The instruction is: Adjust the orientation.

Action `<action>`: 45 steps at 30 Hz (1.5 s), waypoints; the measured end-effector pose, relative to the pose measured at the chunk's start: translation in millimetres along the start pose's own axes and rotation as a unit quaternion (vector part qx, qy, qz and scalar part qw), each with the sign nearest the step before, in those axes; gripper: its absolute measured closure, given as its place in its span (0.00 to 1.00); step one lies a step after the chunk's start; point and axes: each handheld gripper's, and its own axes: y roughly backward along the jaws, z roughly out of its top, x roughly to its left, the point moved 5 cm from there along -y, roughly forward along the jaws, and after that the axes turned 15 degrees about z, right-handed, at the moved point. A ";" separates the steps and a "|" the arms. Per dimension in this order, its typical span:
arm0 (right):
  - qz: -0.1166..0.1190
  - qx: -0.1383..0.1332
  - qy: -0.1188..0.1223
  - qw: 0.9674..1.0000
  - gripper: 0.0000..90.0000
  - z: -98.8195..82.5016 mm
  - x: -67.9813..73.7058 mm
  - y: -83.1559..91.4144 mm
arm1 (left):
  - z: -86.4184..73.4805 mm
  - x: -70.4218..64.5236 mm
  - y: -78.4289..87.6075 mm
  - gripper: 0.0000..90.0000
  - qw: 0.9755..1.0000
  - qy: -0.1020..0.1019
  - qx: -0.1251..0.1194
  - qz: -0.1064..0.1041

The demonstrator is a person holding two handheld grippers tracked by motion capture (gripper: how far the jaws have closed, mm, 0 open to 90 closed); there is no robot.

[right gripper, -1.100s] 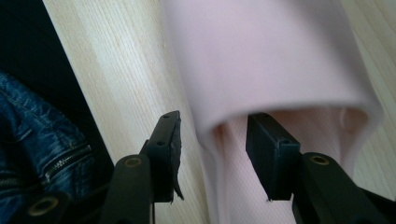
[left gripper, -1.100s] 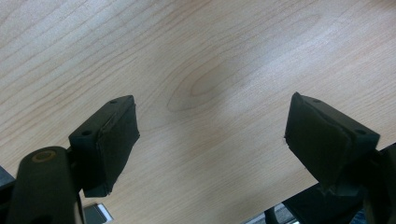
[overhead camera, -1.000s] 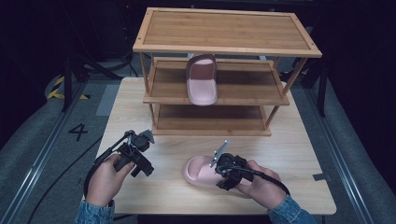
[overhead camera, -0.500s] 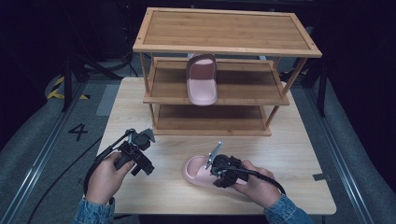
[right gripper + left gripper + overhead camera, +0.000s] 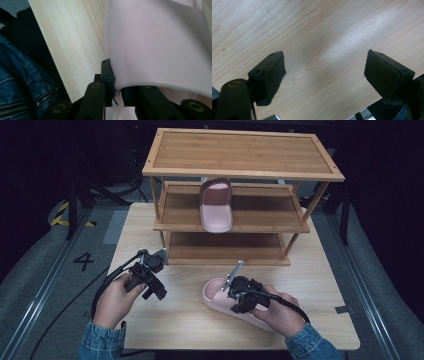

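Right gripper (image 5: 239, 296) low and just right of centre in the high view, jaws just closing and now pinched on the strap of the pink slipper (image 5: 219, 292) lying on the table (image 5: 190, 320). Left gripper (image 5: 152, 282) at lower left, jaws wide with bare wood between. Second slipper (image 5: 216, 205) up on the rack's (image 5: 240, 170) middle shelf, upper centre.

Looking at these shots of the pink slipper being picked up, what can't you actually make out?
- Rear half of the pink slipper on the table, high view: covered by the right gripper and hand.
- Right gripper's inner jaw, right gripper view: hidden under the slipper's strap, which is blurred.
- Toe of the slipper on the shelf, high view: hidden by the rack's top board.
- Left gripper, left gripper view: body cut off by the bottom edge.
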 end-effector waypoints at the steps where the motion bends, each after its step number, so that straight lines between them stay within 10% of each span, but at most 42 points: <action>1: 0.002 0.000 -0.005 1.000 0.92 0.3 0.1 3.8 | 0.8 1.7 0.8 0.19 1.000 -0.003 0.001 0.005; 45: -0.057 -0.057 -0.060 0.995 0.91 19.9 -1.8 166.7 | 12.2 1.4 1.2 0.20 0.999 -0.022 0.017 -0.019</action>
